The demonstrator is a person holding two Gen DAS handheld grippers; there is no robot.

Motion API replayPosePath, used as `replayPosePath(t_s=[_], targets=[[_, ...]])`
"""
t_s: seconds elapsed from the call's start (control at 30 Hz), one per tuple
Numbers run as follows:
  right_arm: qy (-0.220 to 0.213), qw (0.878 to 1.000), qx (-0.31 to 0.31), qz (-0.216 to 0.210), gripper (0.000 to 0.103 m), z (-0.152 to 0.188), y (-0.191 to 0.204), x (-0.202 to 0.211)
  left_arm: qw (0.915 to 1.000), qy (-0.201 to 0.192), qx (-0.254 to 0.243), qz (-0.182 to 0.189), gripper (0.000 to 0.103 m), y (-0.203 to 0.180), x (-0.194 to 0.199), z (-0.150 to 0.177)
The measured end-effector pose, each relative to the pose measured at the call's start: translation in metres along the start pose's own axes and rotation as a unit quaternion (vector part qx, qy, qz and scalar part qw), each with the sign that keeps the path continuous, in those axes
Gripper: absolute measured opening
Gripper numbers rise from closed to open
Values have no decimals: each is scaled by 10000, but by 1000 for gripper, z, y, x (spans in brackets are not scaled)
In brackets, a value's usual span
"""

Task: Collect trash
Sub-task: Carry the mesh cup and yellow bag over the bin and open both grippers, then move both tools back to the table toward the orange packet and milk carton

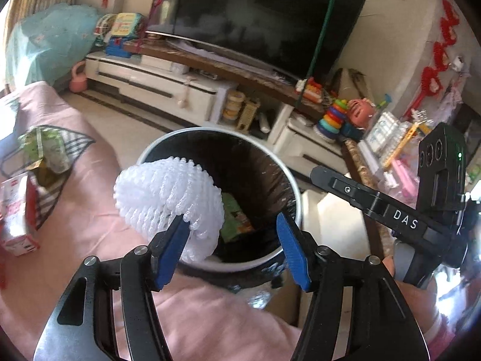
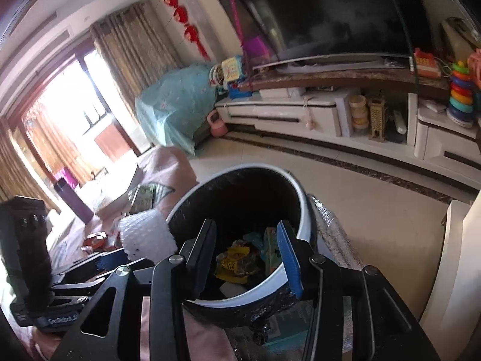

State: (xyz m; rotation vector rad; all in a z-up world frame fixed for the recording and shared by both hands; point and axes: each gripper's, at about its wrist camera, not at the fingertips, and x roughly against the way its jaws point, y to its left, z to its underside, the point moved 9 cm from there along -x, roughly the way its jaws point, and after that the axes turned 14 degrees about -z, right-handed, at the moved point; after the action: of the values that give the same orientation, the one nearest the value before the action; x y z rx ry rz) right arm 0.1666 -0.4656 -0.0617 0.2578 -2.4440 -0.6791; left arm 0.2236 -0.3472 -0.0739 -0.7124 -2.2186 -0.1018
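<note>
A white foam fruit net hangs over the near left rim of the round trash bin, which is lined with a black bag. My left gripper is open above the bin; the net touches only its left finger. Wrappers lie in the bin's bottom. My right gripper is open and empty, held over the bin. The net and the left gripper show at the left in the right wrist view. The right gripper's body shows at the right in the left wrist view.
A pink cloth covers the table, with a milk carton and a wire basket holding wrappers at the left. A TV stand with toys and a large TV stand beyond the floor.
</note>
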Motion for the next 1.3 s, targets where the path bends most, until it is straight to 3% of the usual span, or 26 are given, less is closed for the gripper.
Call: replayPosePath(t_s=[0.23,0.33,0.53,0.73,1.13,1.3], targets=[[-240,9995,-166,146,48,-4,-12,19,9994,327,-124,53,62,-5,-24,16],[-273,9993,-185,150,48,-3,-12,24,9996,209,-152,95,63,-4,-15,19],[-371,9992,-142,77,49,-3,-1,30,9999,94,-81,55,74,10,8,28],[-429,9991,-2,-46,52,-4,16,30,9997,90,193,81,74,23,7,26],[-663,9977,-91,59,52,-10,5,48,9985,-117,-53,528,74,-18,-6,-2],[-713,9974,-132,43,52,-9,2,51,9989,-99,-19,456,74,-9,3,7]])
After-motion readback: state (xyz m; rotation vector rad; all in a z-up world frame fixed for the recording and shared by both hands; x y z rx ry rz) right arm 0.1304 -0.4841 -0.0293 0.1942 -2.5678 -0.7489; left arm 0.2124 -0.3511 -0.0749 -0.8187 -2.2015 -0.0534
